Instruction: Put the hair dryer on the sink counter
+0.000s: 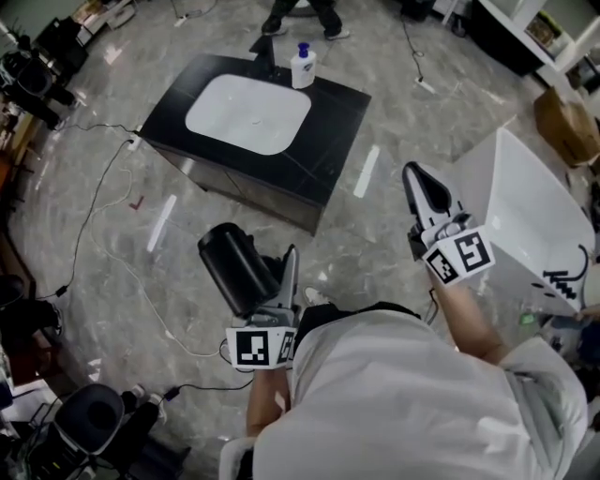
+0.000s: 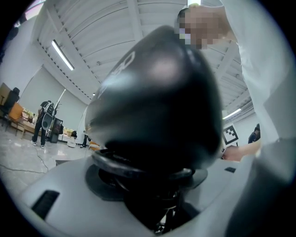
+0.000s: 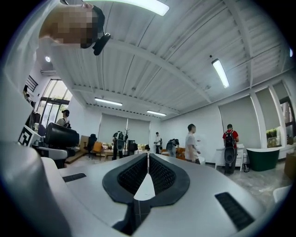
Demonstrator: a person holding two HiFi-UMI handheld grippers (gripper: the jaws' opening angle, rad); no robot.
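A black hair dryer [image 1: 236, 269] is held up in the air, with my left gripper [image 1: 274, 281] shut on it near my body. In the left gripper view the hair dryer [image 2: 157, 102] fills the middle and hides most of the jaws of the left gripper [image 2: 148, 185]. The sink counter [image 1: 328, 122] is black with a white basin [image 1: 248, 112]. It stands on the floor ahead, well beyond the dryer. My right gripper [image 1: 424, 187] points forward at the right, shut with nothing in it. In its own view the right gripper [image 3: 147, 173] shows both jaws pressed together.
A white soap bottle [image 1: 302, 66] stands at the counter's far edge, and a person's feet [image 1: 300, 19] are behind it. A white tub [image 1: 534, 216] sits at the right, a cardboard box [image 1: 567, 127] beyond it. Cables [image 1: 98, 206] run over the marble floor at the left.
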